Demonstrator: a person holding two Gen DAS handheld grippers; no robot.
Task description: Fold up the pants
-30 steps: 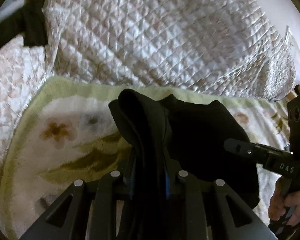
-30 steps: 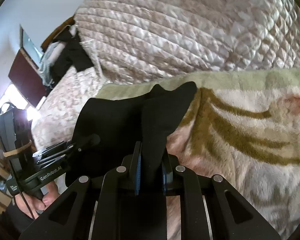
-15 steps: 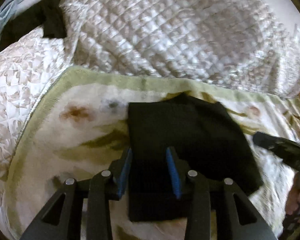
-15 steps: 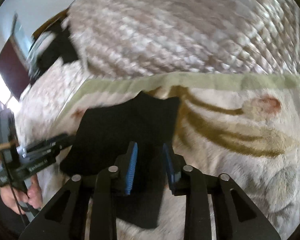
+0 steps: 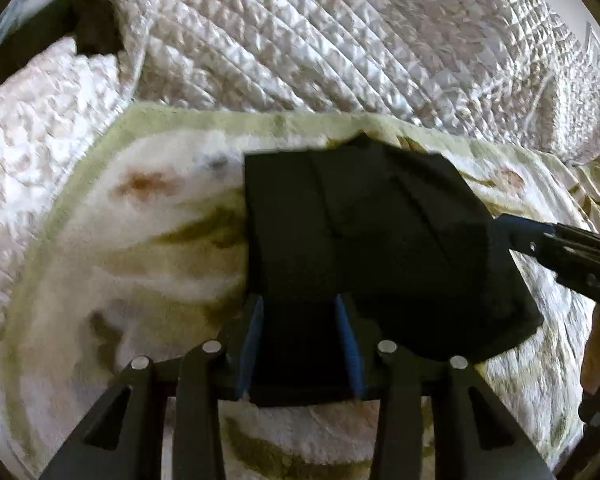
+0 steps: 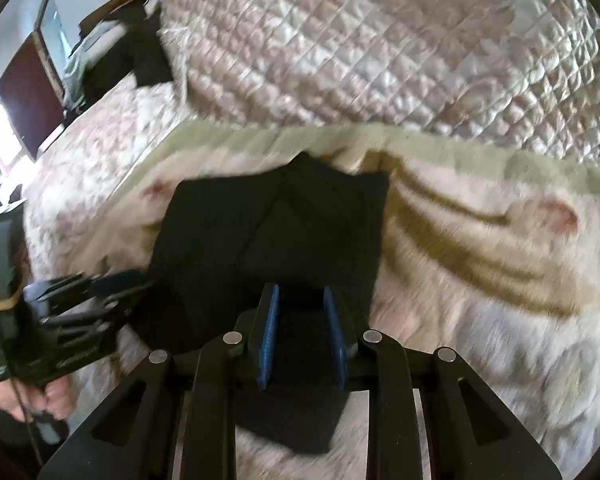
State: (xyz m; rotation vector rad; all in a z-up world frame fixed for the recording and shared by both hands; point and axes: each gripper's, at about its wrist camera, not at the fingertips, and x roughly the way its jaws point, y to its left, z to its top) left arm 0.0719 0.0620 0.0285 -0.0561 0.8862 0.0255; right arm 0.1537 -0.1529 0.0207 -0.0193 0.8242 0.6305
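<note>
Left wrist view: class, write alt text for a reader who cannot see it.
Folded black fabric pants lie flat on a cream floral fleece blanket, with the open left gripper poised above their near edge. The right gripper reaches in from the right; a quilted white bedspread lies behind.

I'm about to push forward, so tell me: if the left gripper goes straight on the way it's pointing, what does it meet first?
Most likely the folded black pants. The left gripper is open and angled down over their near edge, with cloth directly ahead between its fingers. How much gap remains above the fabric is unclear.
</note>
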